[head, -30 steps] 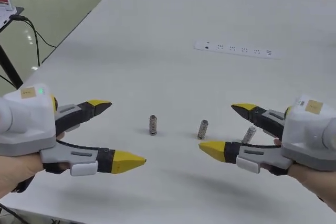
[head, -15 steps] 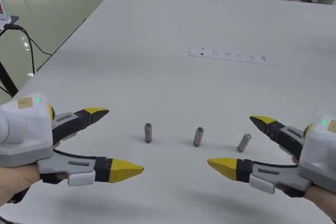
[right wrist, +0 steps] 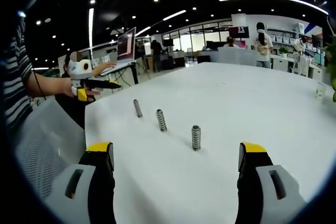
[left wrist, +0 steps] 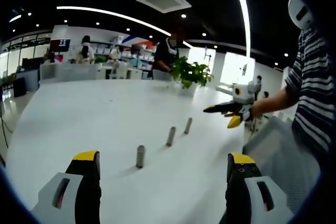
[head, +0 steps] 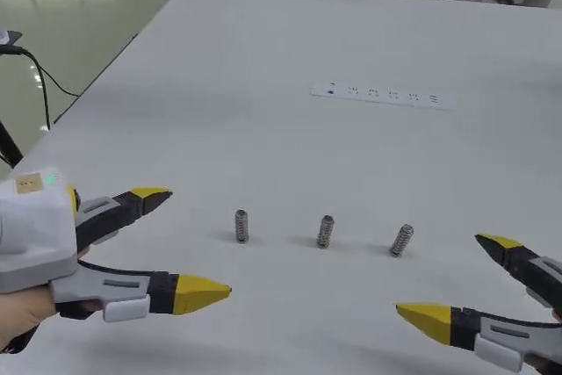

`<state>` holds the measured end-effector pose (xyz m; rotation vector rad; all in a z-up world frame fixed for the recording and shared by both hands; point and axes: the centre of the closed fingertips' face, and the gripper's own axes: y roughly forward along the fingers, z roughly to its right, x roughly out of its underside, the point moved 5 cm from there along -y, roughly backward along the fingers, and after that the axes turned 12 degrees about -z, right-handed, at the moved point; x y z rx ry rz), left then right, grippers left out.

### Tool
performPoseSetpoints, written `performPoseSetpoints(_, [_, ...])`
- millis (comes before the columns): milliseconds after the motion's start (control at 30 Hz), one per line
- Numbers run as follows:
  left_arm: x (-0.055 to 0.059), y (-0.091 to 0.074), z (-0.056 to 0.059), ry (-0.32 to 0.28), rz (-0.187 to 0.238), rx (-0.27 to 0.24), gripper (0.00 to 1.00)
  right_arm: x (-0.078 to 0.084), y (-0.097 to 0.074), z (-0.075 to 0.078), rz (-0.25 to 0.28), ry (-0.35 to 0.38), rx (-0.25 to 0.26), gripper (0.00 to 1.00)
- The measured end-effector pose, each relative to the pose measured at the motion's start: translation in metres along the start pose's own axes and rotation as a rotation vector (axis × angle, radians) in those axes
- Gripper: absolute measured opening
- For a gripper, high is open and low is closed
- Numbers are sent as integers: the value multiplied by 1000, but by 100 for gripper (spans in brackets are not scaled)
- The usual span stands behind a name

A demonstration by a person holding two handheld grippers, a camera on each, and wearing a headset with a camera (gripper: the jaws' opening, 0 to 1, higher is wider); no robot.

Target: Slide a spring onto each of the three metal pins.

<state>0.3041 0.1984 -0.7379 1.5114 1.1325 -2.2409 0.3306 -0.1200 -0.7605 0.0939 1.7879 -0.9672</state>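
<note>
Standing in a row, three springs (head: 325, 231) sit between left gripper (head: 198, 240) and right gripper (head: 439, 274); fingers apart on both

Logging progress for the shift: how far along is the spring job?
Looks finished: the left spring, middle spring and right spring all stand in a row, presumably over their pins, which are hidden. Nothing in hand: the left gripper and right gripper are open and empty. Nothing seems left to do.

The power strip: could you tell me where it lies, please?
In the head view the power strip lies flat on the white table, beyond the row of three springs.
</note>
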Motion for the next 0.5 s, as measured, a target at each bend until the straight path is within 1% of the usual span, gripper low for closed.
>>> performPoseSetpoints(133, [3, -5, -4, -10, 2, -21, 98, 3, -9, 3, -7, -8, 18, 99])
performPoseSetpoints(200, [5, -6, -4, -13, 0, -25, 98, 3, -13, 5, -17, -22, 31, 99])
performPoseSetpoints(267, [6, -7, -4, -16, -1, -28, 98, 3, -16, 6, -16, -26, 37, 99])
performPoseSetpoints(333, [8, -7, -4, -15, -6, -31, 98, 5, -17, 9, -11, -18, 44, 99])
performPoseSetpoints(433, [11, -5, -3, -12, -19, -37, 98, 7, -18, 9, -12, -5, 50, 99])
performPoseSetpoints(500, [12, -4, -1, -10, -20, -35, 98, 11, -18, 9, -18, 1, 51, 99])
